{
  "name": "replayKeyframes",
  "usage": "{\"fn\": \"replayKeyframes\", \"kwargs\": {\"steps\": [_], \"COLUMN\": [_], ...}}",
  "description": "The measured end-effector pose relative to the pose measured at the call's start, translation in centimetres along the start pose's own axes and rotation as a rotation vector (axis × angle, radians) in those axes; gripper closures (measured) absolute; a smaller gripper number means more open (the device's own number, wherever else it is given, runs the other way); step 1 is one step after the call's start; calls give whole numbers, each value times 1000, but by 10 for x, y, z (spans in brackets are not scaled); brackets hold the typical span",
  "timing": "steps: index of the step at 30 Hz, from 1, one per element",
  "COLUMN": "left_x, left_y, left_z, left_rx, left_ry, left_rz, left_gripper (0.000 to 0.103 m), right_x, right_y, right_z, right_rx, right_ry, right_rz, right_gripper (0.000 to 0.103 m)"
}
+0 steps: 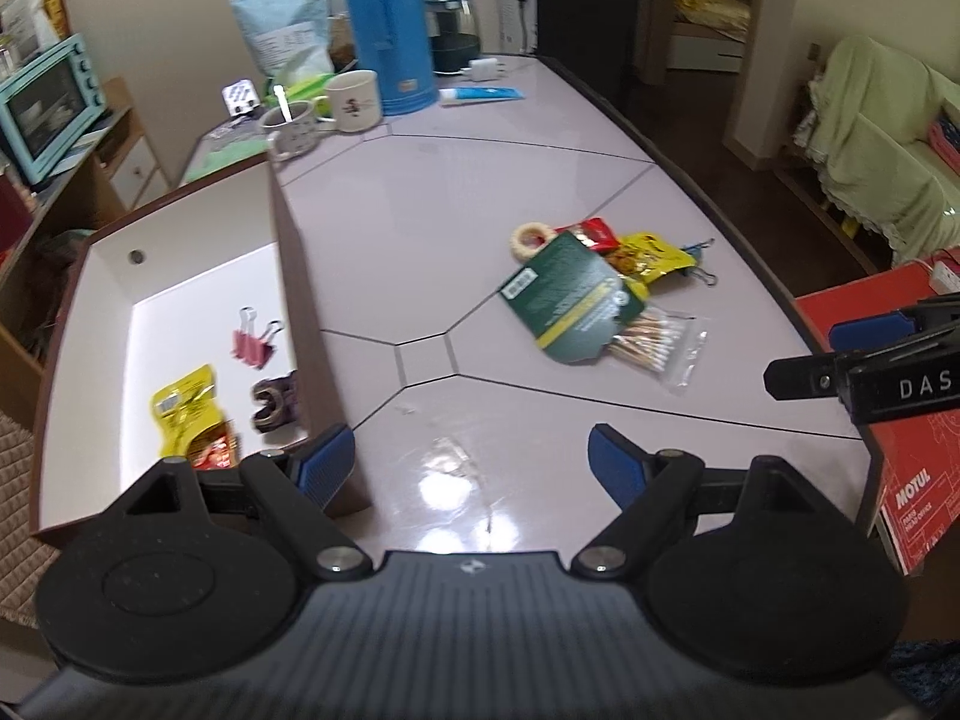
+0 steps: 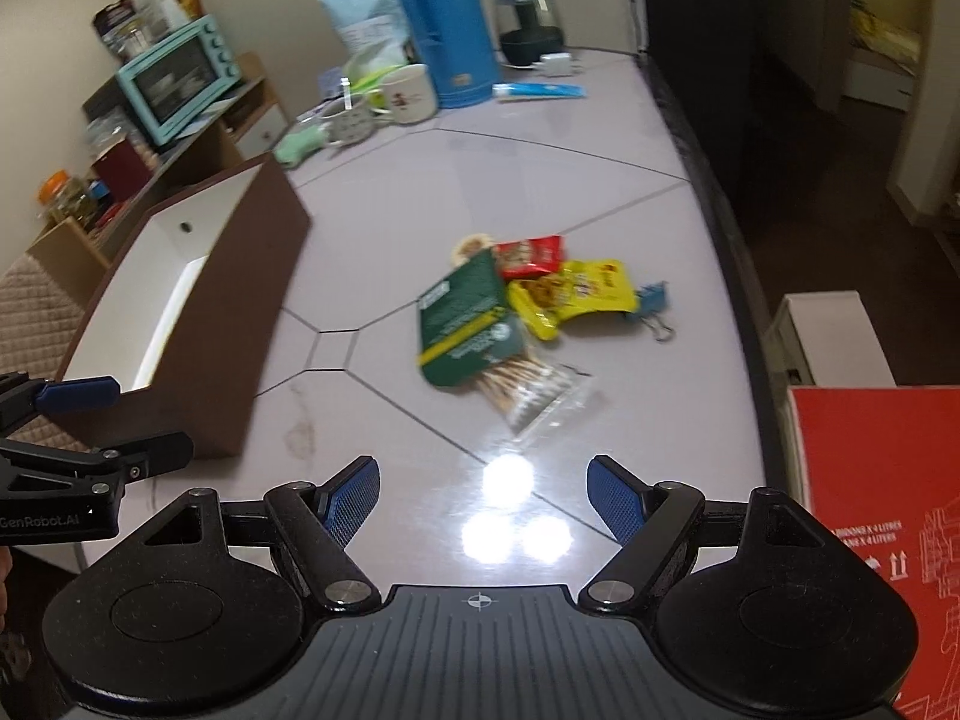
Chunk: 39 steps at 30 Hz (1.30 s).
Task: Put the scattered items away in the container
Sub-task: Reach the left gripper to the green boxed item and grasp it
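Both claws (image 1: 471, 459) (image 2: 483, 492) gape, well short of the packets (image 2: 522, 306).

Both cameras sit just behind their own gripper fingers and look forward and down along the pale surface (image 1: 480, 192) toward the far wall. The left wrist view rides at the near left edge, close above the open container (image 1: 180, 312), and sees straight down into it; the right gripper (image 1: 840, 360) enters at its right border. The right wrist view stands further right, sees the container (image 2: 240, 276) only from outside, at an angle, and catches the left gripper (image 2: 90, 426) at its left border. Both views share the pile of packets (image 1: 600, 288) (image 2: 510, 312) at mid-surface, the blue flask (image 1: 387, 24) (image 2: 444, 24) and the turquoise oven (image 1: 48, 102) (image 2: 180, 75).
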<state>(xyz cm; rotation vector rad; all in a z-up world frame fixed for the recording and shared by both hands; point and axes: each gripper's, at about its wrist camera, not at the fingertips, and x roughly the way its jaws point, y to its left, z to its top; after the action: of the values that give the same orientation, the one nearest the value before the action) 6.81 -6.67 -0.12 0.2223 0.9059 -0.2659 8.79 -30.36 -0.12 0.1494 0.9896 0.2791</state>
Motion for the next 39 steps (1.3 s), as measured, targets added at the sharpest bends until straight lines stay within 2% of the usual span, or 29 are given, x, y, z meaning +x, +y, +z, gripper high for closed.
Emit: {"fn": "replayKeyframes", "kwargs": {"steps": [18, 31, 39], "left_x": [66, 117, 159], "left_y": [-46, -56, -62], "left_z": [44, 68, 90], "left_rx": [84, 83, 21], "left_ry": [32, 73, 93], "left_rz": [-63, -95, -112], "left_gripper": [18, 17, 17], "right_x": [22, 50, 61], "right_y": [-55, -84, -100], "right_z": [22, 38, 42], "right_rx": [83, 130, 163], "right_ry": [34, 76, 98], "right_rz": [-39, -57, -75], "right_gripper": [24, 24, 24]}}
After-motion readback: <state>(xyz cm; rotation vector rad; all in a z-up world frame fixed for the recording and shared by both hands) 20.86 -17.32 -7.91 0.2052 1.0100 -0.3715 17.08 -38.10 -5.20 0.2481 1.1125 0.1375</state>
